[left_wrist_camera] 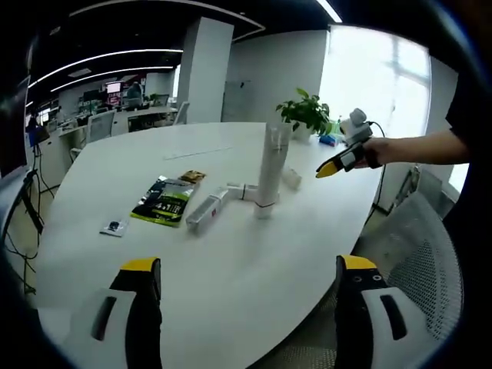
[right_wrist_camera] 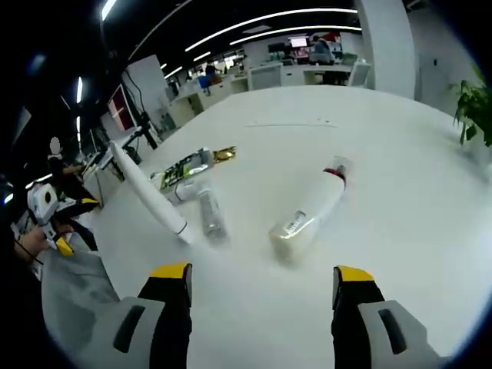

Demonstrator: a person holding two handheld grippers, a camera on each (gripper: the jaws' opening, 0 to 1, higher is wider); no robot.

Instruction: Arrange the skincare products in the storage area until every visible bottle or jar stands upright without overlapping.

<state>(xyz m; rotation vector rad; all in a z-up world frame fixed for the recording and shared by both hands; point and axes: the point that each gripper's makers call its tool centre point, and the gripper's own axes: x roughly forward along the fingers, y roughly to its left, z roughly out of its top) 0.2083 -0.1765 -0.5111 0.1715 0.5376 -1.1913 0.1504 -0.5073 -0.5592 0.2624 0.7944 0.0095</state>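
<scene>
**Inspector:** What are you seeing on handling?

**Operator:** I am judging the lying tube (right_wrist_camera: 311,211), centre of the right gripper view, as light, soft-walled and slippery; I would be gripping it mid-body, near the cap. It is lying ahead of the right gripper (right_wrist_camera: 261,284), whose jaws are standing wide and empty.

**Inspector:** And the left?

**Operator:** The left gripper (left_wrist_camera: 250,280) is gaping wide too. An upright tube (left_wrist_camera: 272,171) is standing on the worktop (left_wrist_camera: 154,154), well ahead, with a small bottle (left_wrist_camera: 207,211) lying beside it.
</scene>
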